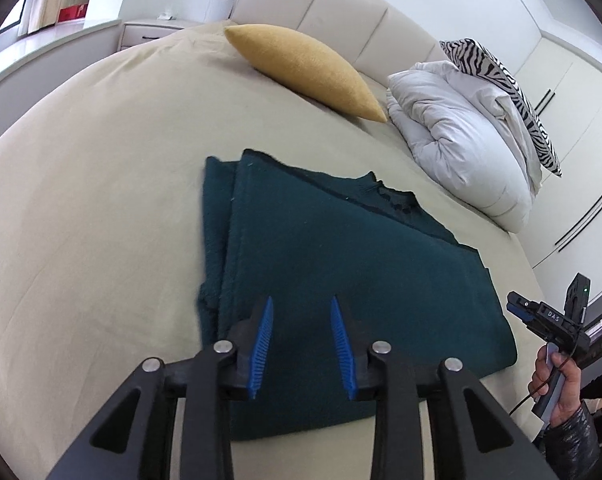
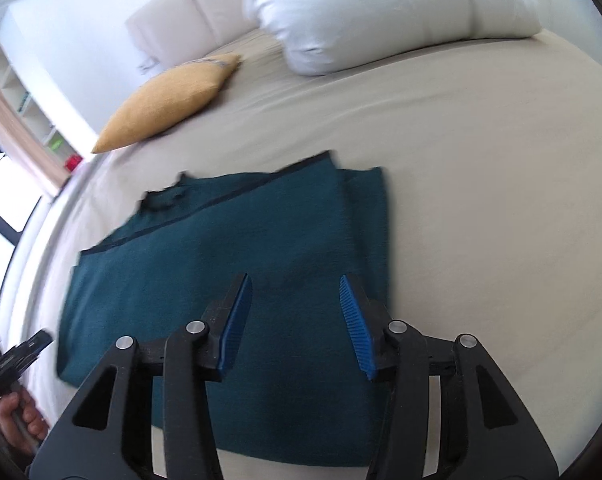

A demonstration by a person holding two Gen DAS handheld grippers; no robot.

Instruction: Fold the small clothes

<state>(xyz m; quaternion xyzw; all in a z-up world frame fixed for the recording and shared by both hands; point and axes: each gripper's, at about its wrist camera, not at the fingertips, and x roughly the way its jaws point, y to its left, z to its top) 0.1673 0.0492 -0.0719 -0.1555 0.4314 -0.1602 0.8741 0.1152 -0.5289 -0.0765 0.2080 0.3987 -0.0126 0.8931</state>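
**A:** Where do things stand?

**B:** Your sweater [image 1: 341,280] lies folded on the bed [image 1: 81,208], filling the middle and lower part of the left wrist view. Both pairs of tongs stand apart with nothing between the pads. Your left tongs [image 1: 301,344] hang over its near edge at the bottom of the frame, and your right tongs [image 2: 299,324] hover over the cloth low in the right wrist view.

**A:** So what could spoil it?

**B:** Mostly the stacked layers. At the left of the sweater in the left wrist view, an under layer sticks out past the top one. If you pinch only the upper layer for the next fold, I'd expect the lower one to drag and the stack to skew.

**A:** Anything else?

**B:** The knit looks thick and soft, so a shallow bite at the hem may slip out as you lift. The collar [image 1: 397,200], toward the upper right of the sweater, already looks rumpled; folding over it would likely leave a lump.

**A:** And the surroundings?

**B:** The yellow cushion [image 1: 305,68] and white duvet [image 1: 461,132] sit well apart at the top of the frame. The bedsheet is loose, though, so a low pinch could catch it too.
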